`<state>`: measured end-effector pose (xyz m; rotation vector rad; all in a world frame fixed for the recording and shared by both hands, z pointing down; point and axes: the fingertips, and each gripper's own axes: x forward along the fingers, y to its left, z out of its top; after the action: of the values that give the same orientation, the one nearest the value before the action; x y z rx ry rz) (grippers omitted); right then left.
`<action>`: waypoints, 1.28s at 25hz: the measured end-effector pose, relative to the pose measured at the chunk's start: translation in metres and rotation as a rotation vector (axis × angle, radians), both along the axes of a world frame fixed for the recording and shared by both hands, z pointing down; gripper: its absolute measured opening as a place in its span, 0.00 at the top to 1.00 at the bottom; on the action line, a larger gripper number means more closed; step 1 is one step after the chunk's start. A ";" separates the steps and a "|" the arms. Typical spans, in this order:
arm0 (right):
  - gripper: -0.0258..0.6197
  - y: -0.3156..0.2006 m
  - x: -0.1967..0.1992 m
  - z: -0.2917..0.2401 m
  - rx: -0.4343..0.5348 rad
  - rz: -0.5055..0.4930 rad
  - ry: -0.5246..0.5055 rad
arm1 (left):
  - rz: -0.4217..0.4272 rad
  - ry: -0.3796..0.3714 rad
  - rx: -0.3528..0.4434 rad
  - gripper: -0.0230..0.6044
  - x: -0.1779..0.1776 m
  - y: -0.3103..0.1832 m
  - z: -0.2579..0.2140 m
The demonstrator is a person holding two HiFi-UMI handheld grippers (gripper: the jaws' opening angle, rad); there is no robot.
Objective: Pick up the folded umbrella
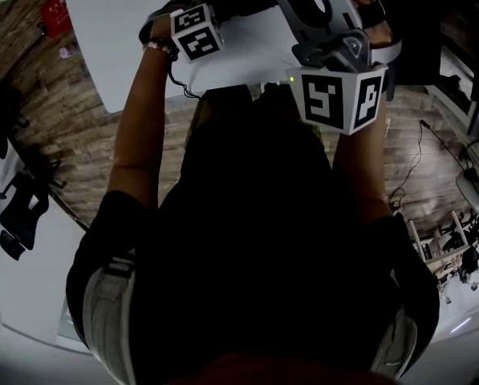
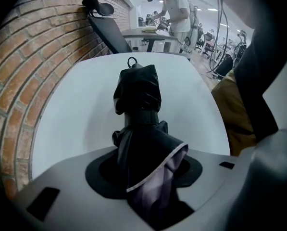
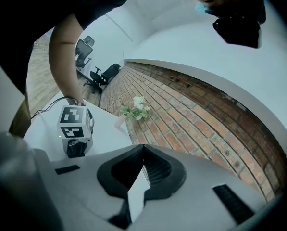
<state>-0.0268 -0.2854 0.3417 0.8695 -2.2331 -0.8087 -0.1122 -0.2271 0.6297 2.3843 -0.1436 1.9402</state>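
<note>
**Black umbrella gripped, lift not yet made**

Black fabric of folded umbrella (image 2: 138, 95) stretched from near to far across white table (image 2: 71, 129), with small wrist loop (image 2: 132, 61) at far end. Pinched at near end by left gripper (image 2: 150, 186), pads closed onto a loose fold of canopy with pale lining showing. Appears to rest on the tabletop; hard to say whether already clear of it.

Judged as the grasp step, with the pickup itself not yet done. Calls next for a firm hold and a straight raise off the table, slow enough to stop slack cloth sliding through the pads. Worth watching: grip seemingly on soft fabric rather than rigid shaft, so possible sag or slip at the far end.

Right gripper (image 3: 142, 177) off to the right, well apart from the umbrella and aimed toward brick wall (image 3: 191, 124), fingers pressed together on nothing. Probably no part to play in the lift.

No brand or label legible on the umbrella. Black-and-white square patterns on marker cube (image 1: 196, 32) of left gripper and on its twin at right, no words. Red object (image 1: 56, 14) at far left, pale marks too small to read.
</note>
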 end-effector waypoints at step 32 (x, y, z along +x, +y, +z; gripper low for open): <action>0.92 0.054 -0.002 -0.103 0.196 -0.102 -0.112 | -0.446 0.352 0.626 0.62 0.005 -0.036 -0.218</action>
<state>-0.0284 -0.2312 0.2387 0.9169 -2.3398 -1.0647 -0.1075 -0.2627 0.4112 2.6614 -1.2949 1.3783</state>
